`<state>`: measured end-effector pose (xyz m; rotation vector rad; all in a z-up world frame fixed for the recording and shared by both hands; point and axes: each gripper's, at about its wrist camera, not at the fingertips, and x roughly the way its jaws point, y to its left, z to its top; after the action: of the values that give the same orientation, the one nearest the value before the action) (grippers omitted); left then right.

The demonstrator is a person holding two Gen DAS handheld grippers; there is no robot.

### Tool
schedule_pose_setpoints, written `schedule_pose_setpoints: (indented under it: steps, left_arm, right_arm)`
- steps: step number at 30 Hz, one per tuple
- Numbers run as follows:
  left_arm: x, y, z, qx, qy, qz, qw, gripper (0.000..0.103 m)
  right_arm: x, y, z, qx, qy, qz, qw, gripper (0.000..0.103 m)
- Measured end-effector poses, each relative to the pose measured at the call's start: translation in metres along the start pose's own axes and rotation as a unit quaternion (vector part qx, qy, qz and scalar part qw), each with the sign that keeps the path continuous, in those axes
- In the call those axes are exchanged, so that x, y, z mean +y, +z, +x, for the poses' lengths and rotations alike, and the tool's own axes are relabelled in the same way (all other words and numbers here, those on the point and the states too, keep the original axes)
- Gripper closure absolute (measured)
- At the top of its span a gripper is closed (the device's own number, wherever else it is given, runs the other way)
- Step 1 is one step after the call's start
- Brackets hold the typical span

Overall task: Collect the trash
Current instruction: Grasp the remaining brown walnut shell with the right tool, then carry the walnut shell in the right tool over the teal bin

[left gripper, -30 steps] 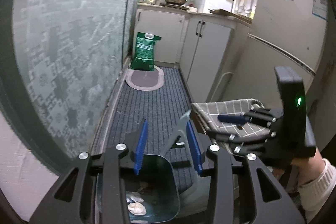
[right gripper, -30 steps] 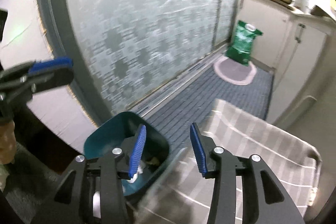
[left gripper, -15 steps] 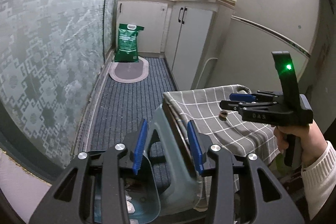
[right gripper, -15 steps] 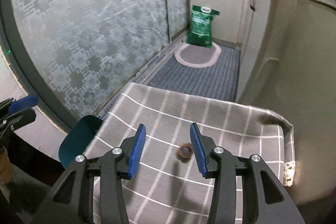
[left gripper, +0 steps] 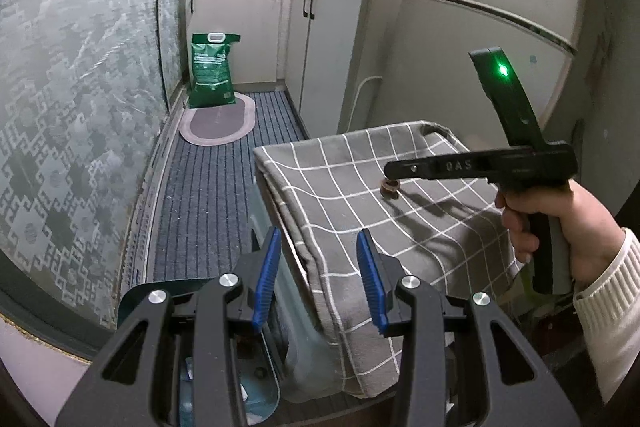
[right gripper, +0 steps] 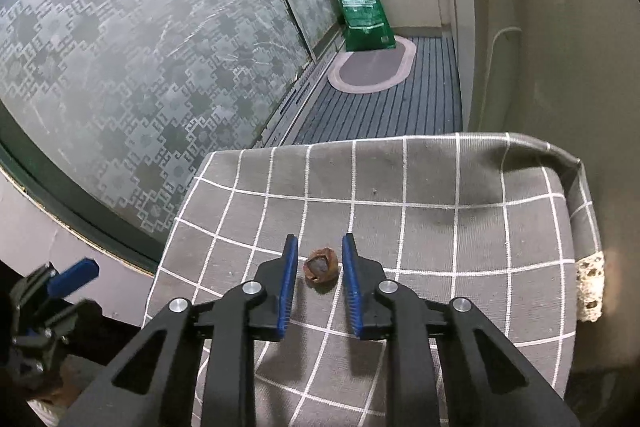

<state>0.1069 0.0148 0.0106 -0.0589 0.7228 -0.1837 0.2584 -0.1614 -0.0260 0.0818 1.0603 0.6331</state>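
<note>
**Mina:** Right gripper [right gripper: 318,283] sits low over the checked cloth [right gripper: 440,219], its blue pads set moderately apart with the brown scrap [right gripper: 322,264] lying between them, touching neither pad as far as I can see. Nothing is gripped yet.

**Tomas:** And the left gripper [left gripper: 318,279]?

**Mina:** Parted too, and empty. It hangs off the near edge of the cloth, above the teal bin [left gripper: 168,293] down by the floor, whose rim shows just under its fingers.

**Tomas:** What could spoil the pick?

**Mina:** The scrap is small, rounded and looks light and brittle. If the pads close unevenly, I'd expect it to roll or squirt forward out of the gap. If the tips come down too hard, they may pinch a fold of cloth along with it and drag the fabric. A crushing squeeze could also crumble it, leaving bits on the cloth.

**Tomas:** And afterwards?

**Mina:** The bin is well below and to the left of the scrap, so a loose hold could drop it on the striped mat [left gripper: 208,195] on the way.

**Tomas:** How is the hand holding the tool?

**Mina:** From the left camera, the right hand [left gripper: 560,227] wraps the pistol handle, with the fingers pointing leftward, roughly level over the cloth.
</note>
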Motion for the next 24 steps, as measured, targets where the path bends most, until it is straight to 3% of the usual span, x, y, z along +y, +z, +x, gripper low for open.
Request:
schedule_pose_setpoints:
  steps: [4, 9, 16, 20, 24]
  left_arm:
    - [-0.003, -0.002, 0.005, 0.007, -0.001, 0.005, 1.0000, 0.061]
    - [-0.005, -0.006, 0.010, 0.015, -0.006, 0.010, 0.9998, 0.061]
    - [-0.011, -0.011, 0.017, 0.026, -0.015, 0.019, 0.9994, 0.061]
    - [-0.010, -0.014, 0.021, 0.029, -0.025, 0.019, 0.9991, 0.062]
    - [-0.004, -0.014, 0.022, 0.029, -0.029, 0.006, 0.9991, 0.071]
  right_arm:
    - [0.001, -0.001, 0.008, 0.012, -0.003, 0.002, 1.000, 0.083]
    - [0.000, -0.003, 0.014, 0.020, -0.007, 0.002, 1.000, 0.094]
    - [-0.004, -0.002, 0.011, 0.015, 0.006, 0.010, 1.000, 0.094]
    - [0.009, 0.000, 0.006, 0.014, 0.061, 0.008, 0.998, 0.094]
    - [0.037, 0.001, 0.002, 0.018, 0.129, -0.011, 0.991, 0.094]
